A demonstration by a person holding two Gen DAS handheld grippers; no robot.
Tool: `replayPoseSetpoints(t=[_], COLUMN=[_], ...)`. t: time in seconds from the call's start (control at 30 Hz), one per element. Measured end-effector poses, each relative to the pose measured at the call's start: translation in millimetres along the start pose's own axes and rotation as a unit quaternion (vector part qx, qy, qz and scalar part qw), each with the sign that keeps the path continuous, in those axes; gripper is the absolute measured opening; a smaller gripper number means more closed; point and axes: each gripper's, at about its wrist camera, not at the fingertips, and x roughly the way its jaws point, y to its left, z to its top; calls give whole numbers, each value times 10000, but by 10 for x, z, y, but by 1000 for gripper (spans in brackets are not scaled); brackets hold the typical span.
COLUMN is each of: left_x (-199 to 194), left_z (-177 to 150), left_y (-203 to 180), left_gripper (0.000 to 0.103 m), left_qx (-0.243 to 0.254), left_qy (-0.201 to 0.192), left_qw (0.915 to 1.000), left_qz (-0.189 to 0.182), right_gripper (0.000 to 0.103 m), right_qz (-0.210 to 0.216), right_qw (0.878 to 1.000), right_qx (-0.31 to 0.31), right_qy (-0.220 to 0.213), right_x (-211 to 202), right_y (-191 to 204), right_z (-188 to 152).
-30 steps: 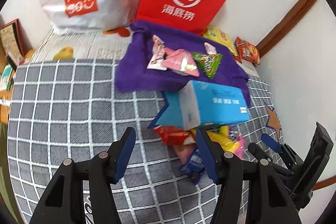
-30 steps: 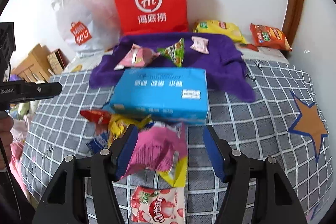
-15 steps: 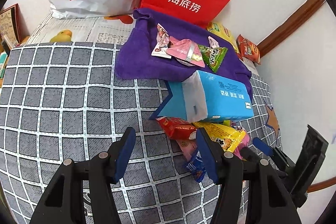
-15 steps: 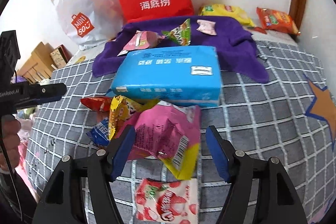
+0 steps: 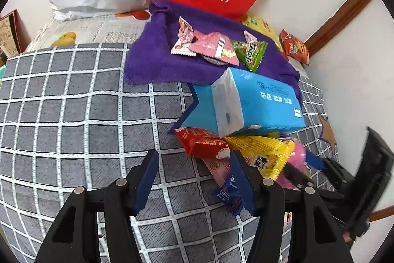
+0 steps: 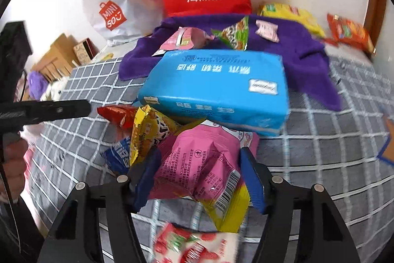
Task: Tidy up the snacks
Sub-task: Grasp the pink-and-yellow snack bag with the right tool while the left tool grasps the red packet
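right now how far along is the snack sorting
Done, it seems: a few small packets, among them a green triangular snack packet, lie on the purple towel. In hand: the right claw has just been closing around a pink foil snack bag; a firm grip is unclear. Left: the pile beside the blue tissue pack, including a red wrapper and yellow bag. The left claw is empty.
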Motion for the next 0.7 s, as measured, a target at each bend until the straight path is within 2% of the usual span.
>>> replayPoseSetpoints(t=[0.17, 0.3, 0.43, 0.5, 0.53, 0.7], left_x=[206, 347, 531, 613, 606, 558], left_z=[71, 134, 176, 151, 131, 89], left_y=[52, -42, -68, -90, -120, -149], left_gripper=[57, 57, 57, 52, 44, 38], left_qx=[-301, -80, -110, -33, 76, 265], left_qy=[182, 124, 347, 443, 351, 277], left_qw=[9994, 9997, 9992, 9986, 9986, 9986], left_qz=[-25, 196, 188, 272, 394, 371], right_gripper=[64, 64, 64, 66, 66, 70], right_qz=[-150, -216, -248, -178, -162, -186], right_qw=[9998, 9989, 9989, 9990, 9991, 9992], right_qx=[103, 413, 364, 387, 386, 355], right_qy=[-85, -83, -129, -110, -92, -52], right_x=[-121, -167, -141, -125, -113, -17], right_y=[-224, -434, -510, -532, -533, -519], right_z=[-50, -151, -226, -225, -224, -176])
